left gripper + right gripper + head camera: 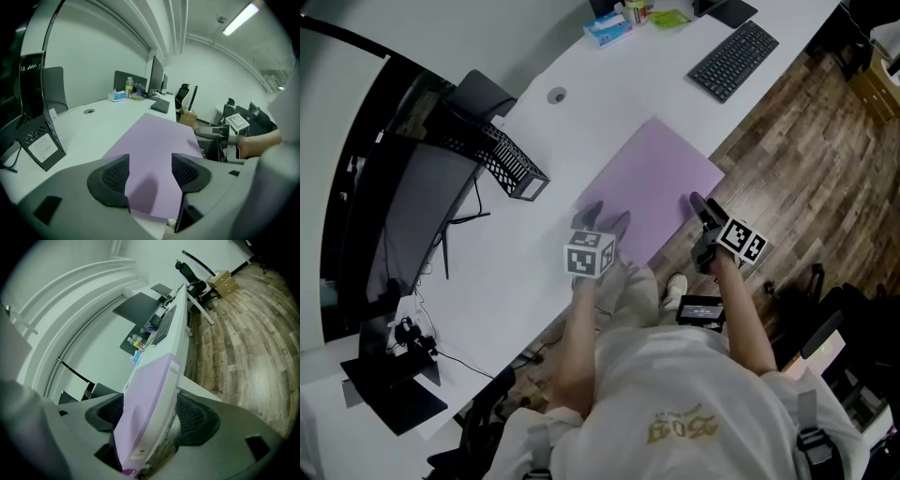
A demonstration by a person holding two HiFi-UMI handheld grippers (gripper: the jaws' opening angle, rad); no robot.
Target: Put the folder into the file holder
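The purple folder (656, 178) lies flat on the white desk (516, 281), its near edge sticking out past the desk's front edge. The black mesh file holder (511, 164) stands to its left, beside the monitor. My left gripper (602, 221) hovers open over the folder's near left corner; in the left gripper view the folder (154, 140) shows between the spread jaws of the left gripper (150, 176). My right gripper (701, 208) is at the folder's right edge. In the right gripper view the folder's edge (150, 394) stands between the jaws of the right gripper (152, 414), which are open wide around it.
A keyboard (733, 59), a tissue box (607, 30) and small items sit at the desk's far end. A curved monitor (422, 216) stands at the left behind the file holder (40, 140). Wooden floor (825, 187) lies to the right of the desk.
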